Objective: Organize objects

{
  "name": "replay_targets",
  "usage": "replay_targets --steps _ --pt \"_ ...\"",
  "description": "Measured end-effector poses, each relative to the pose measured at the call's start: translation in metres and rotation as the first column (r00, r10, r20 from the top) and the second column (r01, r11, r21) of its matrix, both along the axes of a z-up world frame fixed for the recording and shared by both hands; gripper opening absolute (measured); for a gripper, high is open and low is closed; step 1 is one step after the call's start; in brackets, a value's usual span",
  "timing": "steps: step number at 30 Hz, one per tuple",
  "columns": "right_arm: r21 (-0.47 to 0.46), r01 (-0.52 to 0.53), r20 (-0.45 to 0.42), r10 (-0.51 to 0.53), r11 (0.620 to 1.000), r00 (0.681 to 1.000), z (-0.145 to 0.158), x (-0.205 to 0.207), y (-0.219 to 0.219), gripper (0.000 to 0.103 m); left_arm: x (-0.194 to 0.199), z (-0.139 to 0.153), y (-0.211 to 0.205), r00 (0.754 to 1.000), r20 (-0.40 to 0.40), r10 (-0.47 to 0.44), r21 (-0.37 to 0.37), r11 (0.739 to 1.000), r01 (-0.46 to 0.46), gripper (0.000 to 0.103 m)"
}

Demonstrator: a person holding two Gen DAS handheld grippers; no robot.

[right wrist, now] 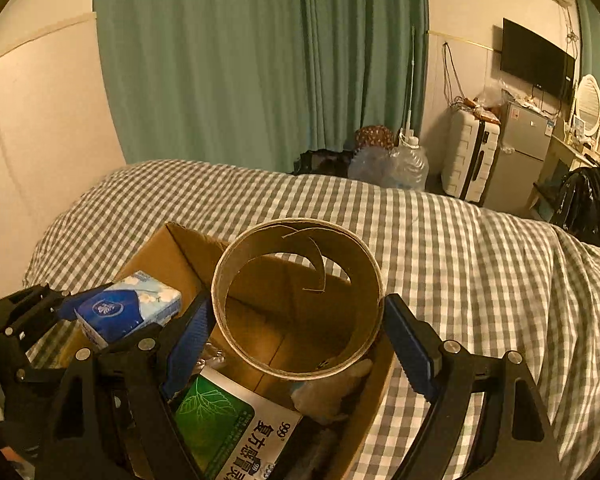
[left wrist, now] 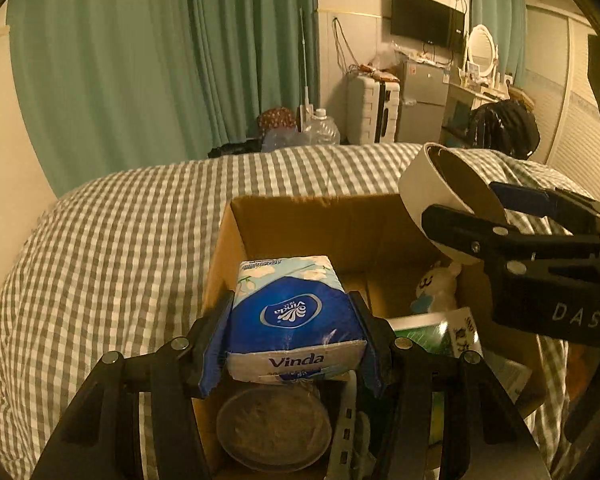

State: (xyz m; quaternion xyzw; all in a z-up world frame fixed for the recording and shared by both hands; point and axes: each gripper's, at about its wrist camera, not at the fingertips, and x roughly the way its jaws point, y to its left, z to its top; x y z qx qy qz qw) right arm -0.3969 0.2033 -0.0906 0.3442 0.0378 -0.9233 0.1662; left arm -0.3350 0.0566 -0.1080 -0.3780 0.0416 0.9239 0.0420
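Observation:
An open cardboard box (left wrist: 300,216) (right wrist: 172,252) sits on a checked bed cover. Above its near left part my left gripper (left wrist: 292,344) is shut on a blue and white Vinda tissue pack (left wrist: 292,312) (right wrist: 124,308). Over the box's right side my right gripper (right wrist: 296,316) (left wrist: 484,208) is shut on a wide cardboard ring (right wrist: 300,296) (left wrist: 440,192), white outside and brown inside. Inside the box lie a round tin lid (left wrist: 272,428), a green and white medicine box (right wrist: 236,428) (left wrist: 432,332) and a small white plush toy (left wrist: 436,284).
The checked bed cover (left wrist: 120,248) (right wrist: 480,264) spreads around the box. Green curtains (left wrist: 160,60) hang behind. Beyond the bed stand water bottles (right wrist: 404,168), a white suitcase (right wrist: 472,156), a small fridge (right wrist: 520,156), a wall TV (left wrist: 424,16) and a black backpack (left wrist: 504,124).

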Motion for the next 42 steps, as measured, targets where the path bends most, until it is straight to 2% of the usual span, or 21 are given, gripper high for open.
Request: replay_targets --steps 5,7,8,9,11,14,18,24,28,32,37,42 --pt "-0.026 0.000 0.003 0.000 1.000 1.000 0.000 0.001 -0.001 0.085 0.003 -0.007 -0.002 1.000 0.023 -0.002 0.002 1.000 0.002 0.058" --pt "-0.038 0.015 -0.013 -0.016 0.999 1.000 0.005 0.005 0.003 0.089 0.007 -0.007 -0.002 1.000 0.026 0.003 -0.001 1.000 -0.003 0.060" --pt "-0.046 0.019 -0.022 -0.020 0.999 1.000 0.010 0.007 0.004 0.092 0.008 -0.004 -0.002 1.000 0.024 0.007 -0.004 1.000 -0.007 0.066" --pt "-0.053 0.023 -0.032 -0.025 0.998 0.999 0.017 0.010 0.005 0.093 0.011 0.000 -0.001 1.000 0.019 0.012 -0.007 1.000 -0.012 0.074" --pt "-0.062 0.029 -0.049 -0.032 0.998 0.998 0.029 0.018 0.008 0.093 0.018 0.013 -0.003 1.000 -0.009 0.021 -0.006 1.000 -0.021 0.080" --pt "-0.066 0.039 -0.090 -0.045 0.997 0.995 0.054 0.034 0.010 0.094 0.033 0.037 -0.006 0.999 -0.047 0.025 -0.008 1.000 -0.025 0.081" --pt "-0.084 0.061 -0.158 -0.074 0.995 0.985 0.095 0.064 0.017 0.099 0.060 0.079 -0.010 0.991 -0.130 0.038 -0.024 0.999 -0.042 0.094" --pt "-0.084 0.087 -0.271 -0.107 0.993 0.957 0.164 0.120 0.027 0.103 0.107 0.152 -0.015 0.966 -0.254 0.053 0.007 0.999 -0.053 0.101" --pt "-0.082 0.111 -0.349 -0.133 0.990 0.928 0.208 0.164 0.037 0.103 0.149 0.196 -0.013 0.937 -0.346 0.048 0.014 0.999 -0.046 0.103" --pt "-0.097 0.118 -0.398 -0.147 0.988 0.906 0.237 0.201 0.047 0.103 0.185 0.229 -0.010 0.905 -0.424 0.035 0.016 0.999 -0.031 0.103" --pt "-0.119 0.151 -0.412 -0.188 0.981 0.892 0.251 0.232 0.061 0.103 0.211 0.249 -0.002 0.882 -0.470 0.016 0.012 1.000 -0.012 0.103" --pt "-0.152 0.131 -0.419 -0.184 0.980 0.889 0.242 0.259 0.071 0.103 0.237 0.247 0.005 0.861 -0.507 -0.024 0.022 0.999 0.041 0.103"
